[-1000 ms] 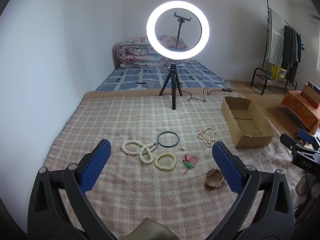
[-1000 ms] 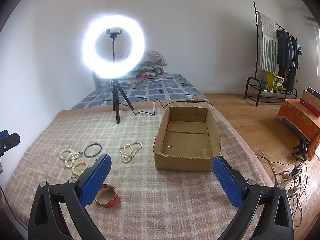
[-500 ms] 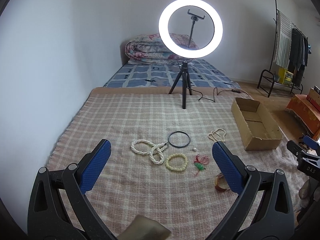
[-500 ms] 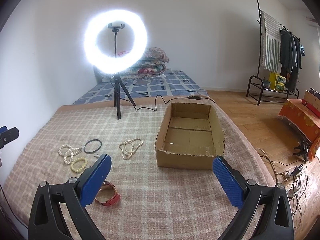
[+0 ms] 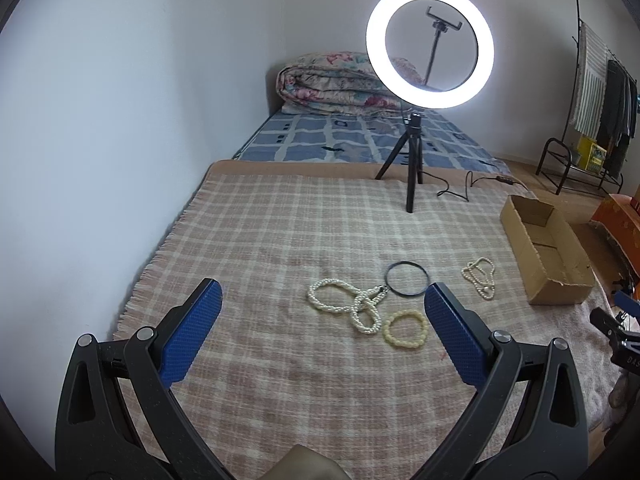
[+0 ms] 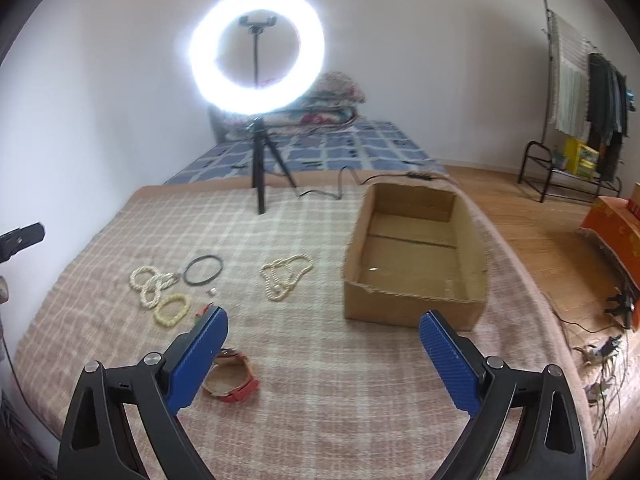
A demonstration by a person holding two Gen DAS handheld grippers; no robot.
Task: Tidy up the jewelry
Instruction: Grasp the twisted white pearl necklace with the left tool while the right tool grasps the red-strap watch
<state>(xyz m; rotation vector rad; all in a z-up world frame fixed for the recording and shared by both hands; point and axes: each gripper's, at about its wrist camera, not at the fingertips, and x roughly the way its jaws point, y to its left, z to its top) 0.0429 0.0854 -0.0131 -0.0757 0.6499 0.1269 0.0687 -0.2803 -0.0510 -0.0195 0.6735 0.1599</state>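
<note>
I judge nothing sorted yet: both my left gripper (image 5: 322, 334) and right gripper (image 6: 324, 354) hang wide open and empty, the jewelry (image 6: 286, 276) lies scattered on the blanket (image 6: 320, 400), the cardboard box (image 6: 412, 312) nearly bare.

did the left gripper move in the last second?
Yes. In the left wrist view the white ring light on its black tripod and the open cardboard box slid rightward, so the left gripper swung or shifted to its left, jaws open.
</note>
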